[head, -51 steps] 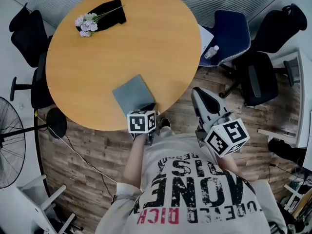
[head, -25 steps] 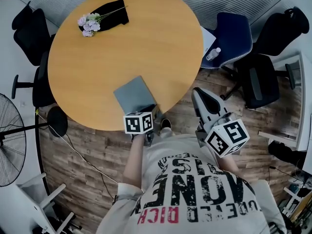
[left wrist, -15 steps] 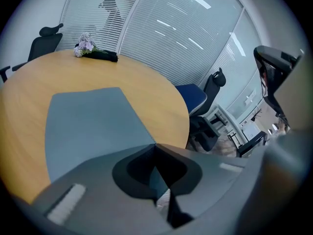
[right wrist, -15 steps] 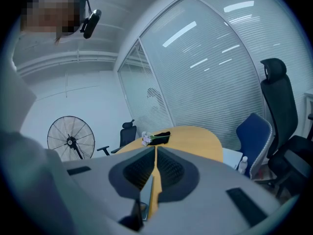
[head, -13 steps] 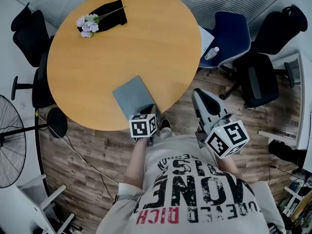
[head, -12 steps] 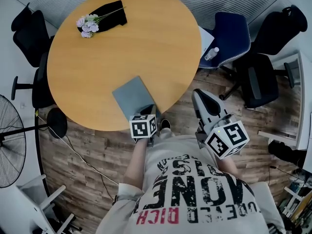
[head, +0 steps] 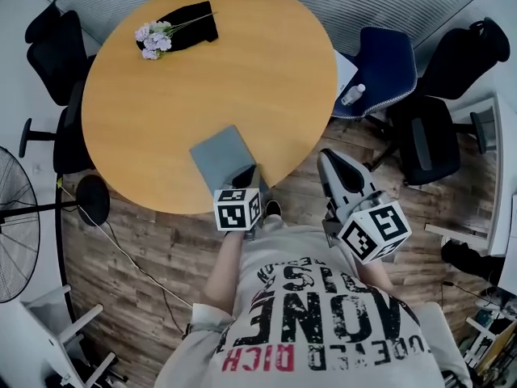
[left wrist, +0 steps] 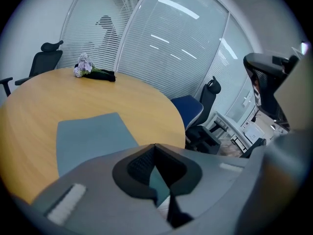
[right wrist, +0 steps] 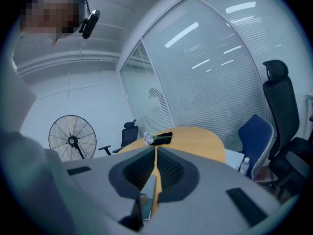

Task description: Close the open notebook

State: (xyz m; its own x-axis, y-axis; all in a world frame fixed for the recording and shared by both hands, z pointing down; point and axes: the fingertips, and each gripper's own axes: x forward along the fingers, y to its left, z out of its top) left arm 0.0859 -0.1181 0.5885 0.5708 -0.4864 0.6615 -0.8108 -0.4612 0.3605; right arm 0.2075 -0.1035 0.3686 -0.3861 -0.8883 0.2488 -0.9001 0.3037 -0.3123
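The grey-blue notebook [head: 220,155] lies closed and flat on the round wooden table [head: 242,63], near its front edge. My left gripper [head: 245,175] hovers over the notebook's near corner, jaws shut with nothing between them. In the left gripper view the notebook [left wrist: 90,136] spreads out ahead of the closed left gripper [left wrist: 155,147]. My right gripper [head: 327,158] is held off the table to the right, above the floor. The right gripper view shows the right gripper [right wrist: 155,150] shut and holding nothing.
A bunch of pale flowers [head: 153,39] rests on a black cloth [head: 191,21] at the table's far side. A blue chair [head: 380,59] with a small bottle [head: 350,94] stands to the right, black chairs [head: 436,136] beyond it. A fan [head: 14,233] stands at the left.
The left gripper has lifted a little and rolled above the notebook's near corner. The notebook stays flat and closed. The right gripper has kept still.
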